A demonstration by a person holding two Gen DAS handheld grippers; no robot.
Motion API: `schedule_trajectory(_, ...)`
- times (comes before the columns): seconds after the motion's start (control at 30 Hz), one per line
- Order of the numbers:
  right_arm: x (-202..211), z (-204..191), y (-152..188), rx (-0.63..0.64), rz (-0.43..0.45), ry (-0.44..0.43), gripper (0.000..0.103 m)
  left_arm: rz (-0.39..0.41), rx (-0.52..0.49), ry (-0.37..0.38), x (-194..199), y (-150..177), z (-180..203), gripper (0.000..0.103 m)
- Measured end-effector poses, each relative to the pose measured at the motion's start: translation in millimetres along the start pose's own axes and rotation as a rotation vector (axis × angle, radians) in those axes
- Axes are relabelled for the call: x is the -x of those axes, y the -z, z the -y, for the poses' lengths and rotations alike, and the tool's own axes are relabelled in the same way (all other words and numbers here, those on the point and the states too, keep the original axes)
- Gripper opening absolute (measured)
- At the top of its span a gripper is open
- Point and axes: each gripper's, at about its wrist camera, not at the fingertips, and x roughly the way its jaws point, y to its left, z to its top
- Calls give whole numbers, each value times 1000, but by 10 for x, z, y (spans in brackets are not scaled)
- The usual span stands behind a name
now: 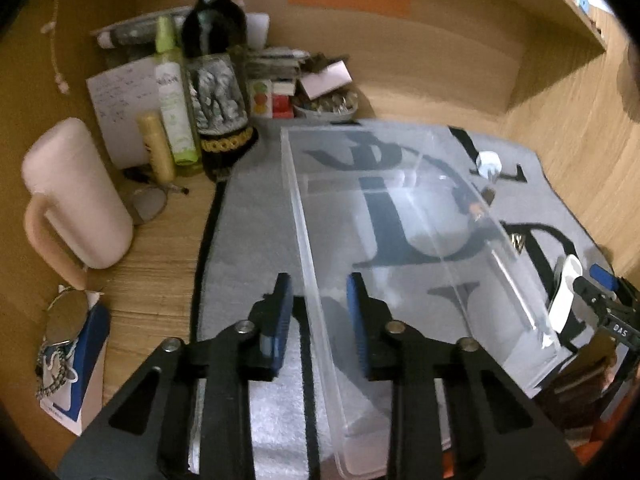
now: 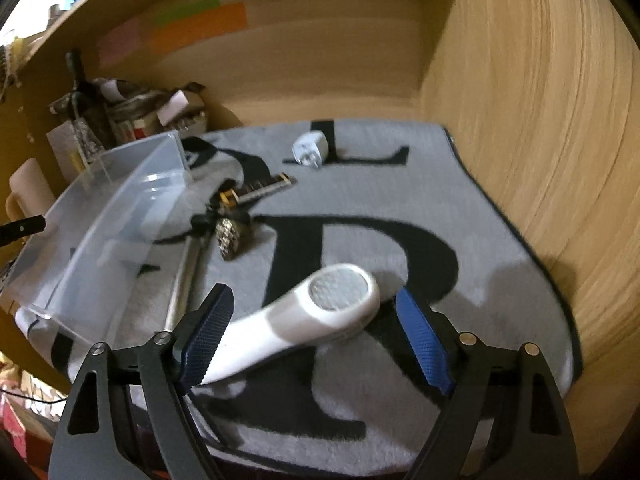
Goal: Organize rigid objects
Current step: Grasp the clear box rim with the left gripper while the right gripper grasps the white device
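Note:
A clear plastic bin [image 1: 298, 208] stands on a grey mat with black letters [image 1: 248, 240]. My left gripper [image 1: 319, 286] straddles the bin's near-left wall, one blue pad on each side, with a small gap showing at both, so it is open. A white handheld device with a round mesh head [image 2: 340, 290] lies on the mat. My right gripper [image 2: 313, 296] is open wide around it, the handle running past the left pad. Farther back lie a metal watch band [image 2: 232, 236], a black-and-gold bar [image 2: 264, 188], a silver rod [image 2: 184, 280] and a white plug [image 2: 310, 148].
Left of the mat stand a pink mug [image 1: 72, 196], a dark bottle [image 1: 216, 60], a green spray bottle [image 1: 172, 92] and a blue box with a round mirror [image 1: 68, 316]. A wooden side wall [image 2: 540, 160] closes off the right.

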Motion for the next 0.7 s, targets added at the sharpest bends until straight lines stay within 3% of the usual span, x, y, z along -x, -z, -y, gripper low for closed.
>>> schedule_trajectory(0.1, -142, 65, 56, -26, -58, -4, 82, -37, 12, 17, -121, -10, -36, 26)
schedule_trajectory(0.27, -246, 91, 18, -67, -80, -38, 81, -68, 30, 39, -250, -46, -86, 16)
schedule_trajectory(0.7, -654, -202, -207, 46, -79, -49, 46, -29, -22, -7, -199, -78, -13, 10)
